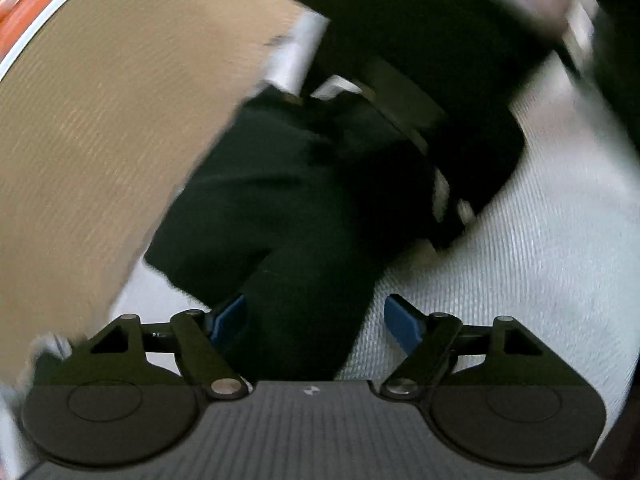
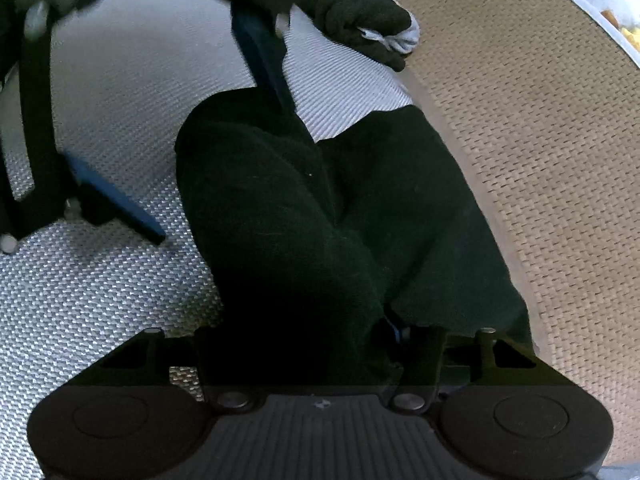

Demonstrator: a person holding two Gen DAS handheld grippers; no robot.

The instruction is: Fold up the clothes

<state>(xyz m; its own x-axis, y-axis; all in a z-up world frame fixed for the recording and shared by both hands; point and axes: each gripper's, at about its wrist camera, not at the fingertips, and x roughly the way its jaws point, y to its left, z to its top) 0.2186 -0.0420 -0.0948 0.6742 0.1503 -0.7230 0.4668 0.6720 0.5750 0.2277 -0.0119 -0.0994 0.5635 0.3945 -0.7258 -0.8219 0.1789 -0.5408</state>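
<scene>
Garment: a dark green, soft, slightly fuzzy cloth lies bunched in thick rounded folds on a white mat, with one side spilling onto a tan mat. Both mats are woven; the white one has a fine glossy diamond weave, the tan one a coarser basket weave. A pale curved rim borders the tan mat, with blurred orange and yellow shapes beyond it.

At the far end of the cloth, a rolled dark lump shows a bit of white fabric tucked in it.

Left gripper: its 2 blue pads stand apart, with a fold of the cloth running between them; the cloth lies against the left pad and clear of the right one, so nothing is pinched. From the right wrist view the same tool hangs over the white mat, 1 finger tip meeting the top of the cloth, the other over bare mat.

Right gripper: cloth heaps over its fingers and hides them almost wholly; only a sliver of blue shows, so I cannot tell whether it clamps the cloth.

The left wrist view is motion-blurred.
</scene>
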